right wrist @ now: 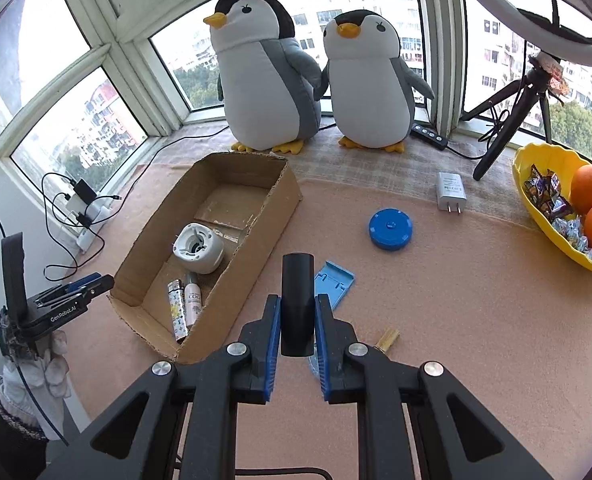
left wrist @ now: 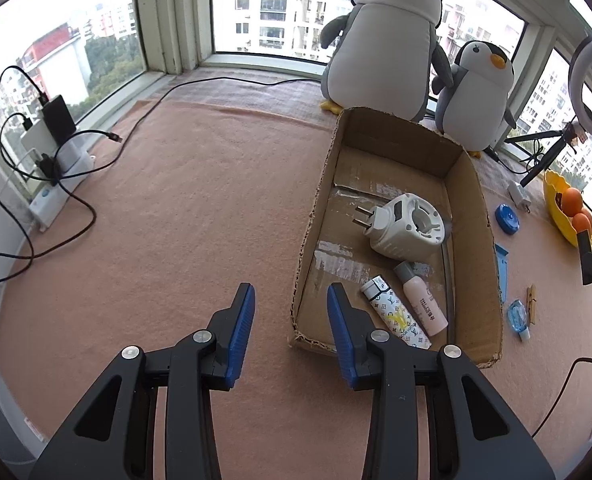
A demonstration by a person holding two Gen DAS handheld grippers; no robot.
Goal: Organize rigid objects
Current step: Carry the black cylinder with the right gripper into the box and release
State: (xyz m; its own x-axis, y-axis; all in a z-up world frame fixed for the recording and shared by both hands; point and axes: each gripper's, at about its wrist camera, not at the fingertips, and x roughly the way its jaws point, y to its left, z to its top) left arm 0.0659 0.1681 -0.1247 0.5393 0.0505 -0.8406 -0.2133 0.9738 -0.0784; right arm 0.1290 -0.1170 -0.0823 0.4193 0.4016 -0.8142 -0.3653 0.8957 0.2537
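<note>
An open cardboard box (left wrist: 478, 216) (right wrist: 279, 200) lies on the pink mat. In it are a white plug-in device (left wrist: 406, 226) (right wrist: 199, 246), a patterned lighter (left wrist: 398, 318) (right wrist: 177, 312) and a small pink bottle (left wrist: 422, 300) (right wrist: 193, 300). My right gripper (right wrist: 298, 304) is shut on a black cylinder (right wrist: 298, 304), held above the mat just right of the box. My left gripper (left wrist: 291, 292) is open and empty, at the box's near left corner; it also shows in the right wrist view (right wrist: 91, 282).
Loose on the mat right of the box: a blue round disc (right wrist: 390, 229) (left wrist: 507, 219), a blue flat holder (right wrist: 334, 282), a white charger (right wrist: 450, 192), a wooden clothespin (right wrist: 388, 338) (left wrist: 530, 304), a blue tape dispenser (left wrist: 518, 318). A yellow fruit bowl (right wrist: 528, 196), two plush penguins (right wrist: 267, 76), a tripod (right wrist: 512, 120) and a power strip with cables (left wrist: 55, 184) stand around.
</note>
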